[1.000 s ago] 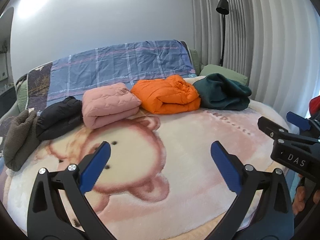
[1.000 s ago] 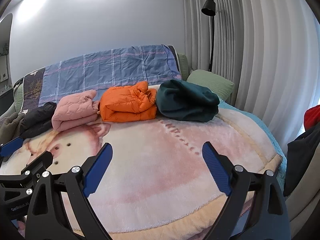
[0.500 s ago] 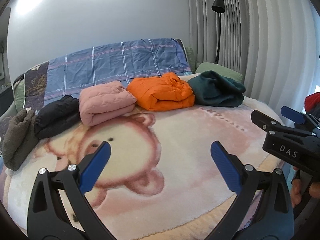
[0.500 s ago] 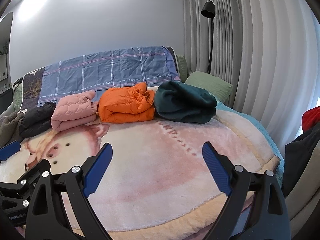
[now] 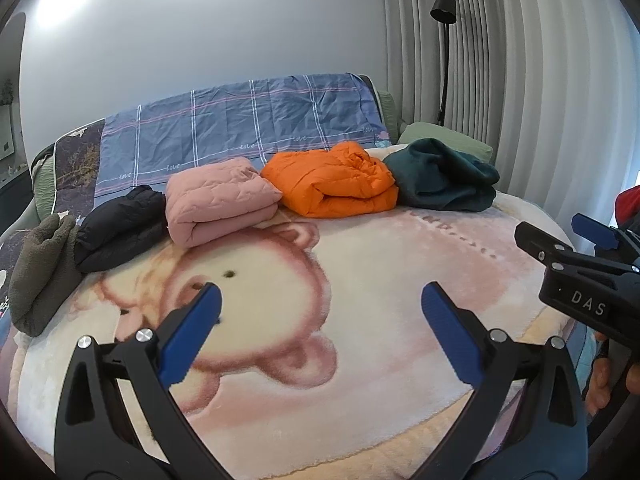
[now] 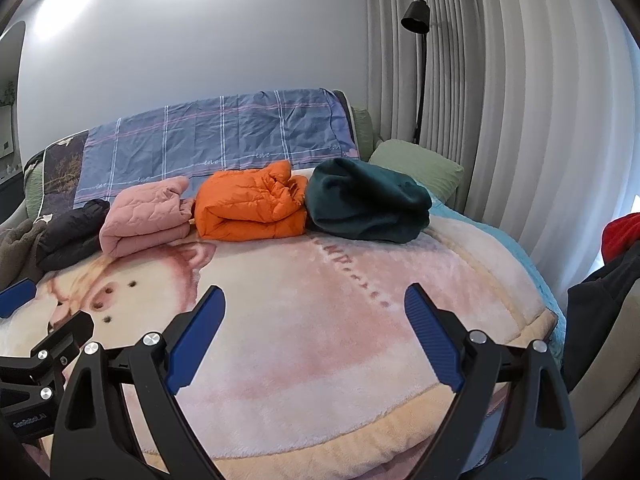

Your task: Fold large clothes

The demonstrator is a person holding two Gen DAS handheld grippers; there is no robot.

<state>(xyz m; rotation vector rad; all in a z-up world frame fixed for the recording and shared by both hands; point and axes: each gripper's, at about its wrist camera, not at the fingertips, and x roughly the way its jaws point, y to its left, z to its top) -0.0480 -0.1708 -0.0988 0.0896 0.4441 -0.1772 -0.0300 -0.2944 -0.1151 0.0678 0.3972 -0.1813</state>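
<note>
I hold my left gripper [image 5: 320, 332] and right gripper [image 6: 316, 332] above the near blanket [image 6: 320, 320], both spread wide, gripping nothing. Folded clothes line the far side: pink jacket [image 5: 218, 204], orange jacket [image 5: 332, 184], teal garment [image 5: 440, 180].

Five folded garments [image 5: 220, 200], one pillow [image 6: 416, 166], one lamp [image 6: 416, 18].

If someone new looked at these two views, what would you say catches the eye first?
Most striking is the row of folded clothes along the far side of the bed, with the bright orange jacket between the pink quilted one and the dark green bundle. Beneath them spreads the pale bear-print blanket. In front, the left gripper and right gripper hover open over it, holding nothing.
</note>
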